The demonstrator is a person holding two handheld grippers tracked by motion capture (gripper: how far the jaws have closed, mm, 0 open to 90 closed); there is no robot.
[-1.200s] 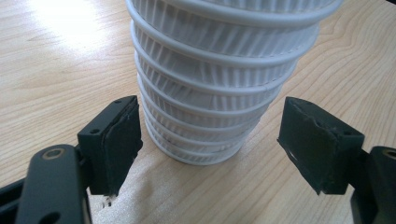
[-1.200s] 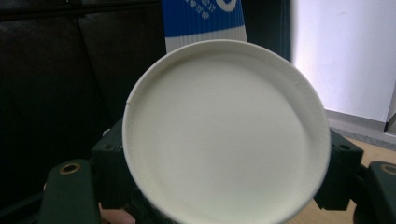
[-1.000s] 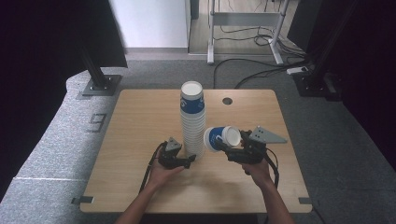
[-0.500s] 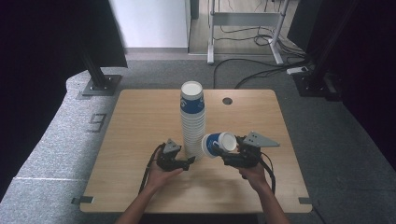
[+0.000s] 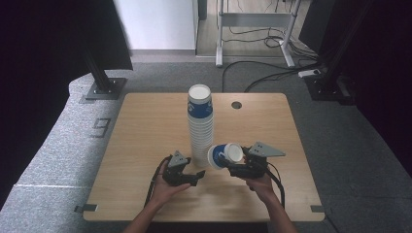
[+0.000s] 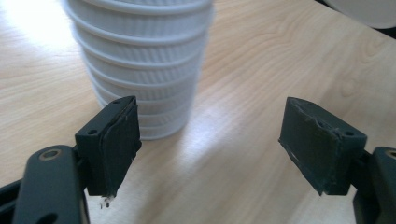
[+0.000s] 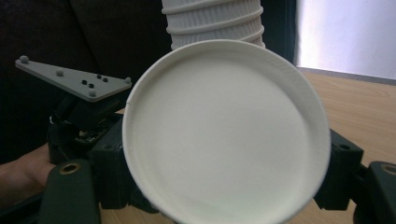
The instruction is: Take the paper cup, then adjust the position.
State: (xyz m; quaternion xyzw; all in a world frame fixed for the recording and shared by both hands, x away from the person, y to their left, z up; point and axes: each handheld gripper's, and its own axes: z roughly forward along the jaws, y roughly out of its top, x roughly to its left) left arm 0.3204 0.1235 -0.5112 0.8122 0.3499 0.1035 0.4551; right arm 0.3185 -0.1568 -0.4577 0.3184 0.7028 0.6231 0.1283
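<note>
- The wooden table (image 5: 145, 126) is the largest thing; broad bare wood lies to the left of the middle and along the far edge, and a small round hole (image 5: 236, 105) sits near the far edge, right of centre.
- The stack of paper cups (image 5: 200, 125) stands upright near the table's middle, mouth up, its top cup banded blue. In the left gripper view its ribbed white base (image 6: 144, 70) rests on the wood just beyond the left pad.
- The right gripper (image 5: 233, 167) is near the front edge, right of the stack, its jaws clamped on a single cup (image 5: 225, 156) held on its side above the table. The cup's blue wall lies just beside the stack's lower part; whether they touch cannot be told. In the right gripper view the cup's white bottom (image 7: 224, 130) faces the camera between the jaws.
- The left gripper (image 5: 194, 175) sits low at the stack's front left, jaws spread wide and holding nothing, bare wood between the pads (image 6: 114, 140).
- Open wood remains between both hands and the near edge.
</note>
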